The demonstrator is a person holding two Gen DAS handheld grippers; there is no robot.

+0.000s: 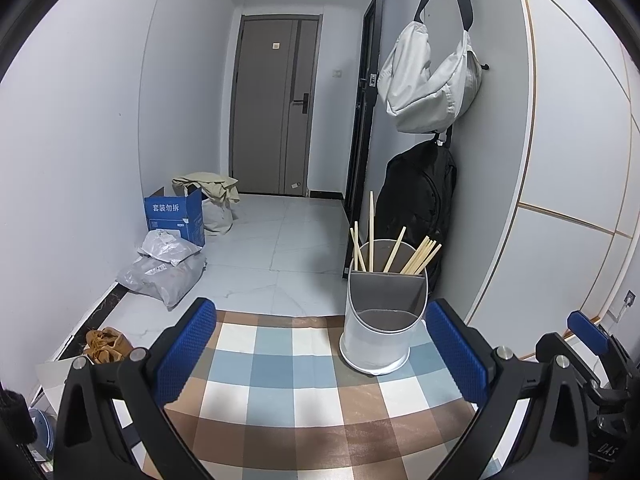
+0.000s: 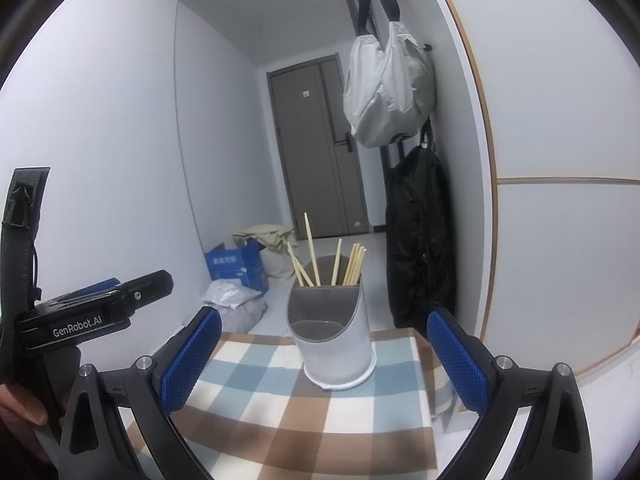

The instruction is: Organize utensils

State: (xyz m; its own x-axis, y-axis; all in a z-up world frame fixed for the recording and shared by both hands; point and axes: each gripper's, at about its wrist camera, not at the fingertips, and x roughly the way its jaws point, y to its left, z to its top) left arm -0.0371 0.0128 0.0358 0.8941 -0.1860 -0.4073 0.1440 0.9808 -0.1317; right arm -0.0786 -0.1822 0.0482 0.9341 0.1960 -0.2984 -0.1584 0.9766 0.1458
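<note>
The left claw (image 1: 322,354) stands wide open and holds nothing; between its two blue pads there is only the checked cloth (image 1: 288,392) that covers the surface. The utensil holder (image 1: 382,320), a white round container with a grey inside and two compartments, stands upright on the cloth ahead of this claw, just before its right finger (image 1: 456,354). The wooden chopsticks (image 1: 400,254) stand in the far compartment and lean to different sides; the near compartment looks empty.

The right claw (image 2: 324,356) is also wide open and empty. From it, the utensil holder (image 2: 334,332) is straight ahead, between the lines of the two fingers but beyond their tips, not touching them. The chopsticks (image 2: 344,264) are again in the compartment far from the claw.

Left of the right claw, the left claw (image 2: 100,308) is seen from the side, with a hand (image 2: 24,404) on its handle.
</note>
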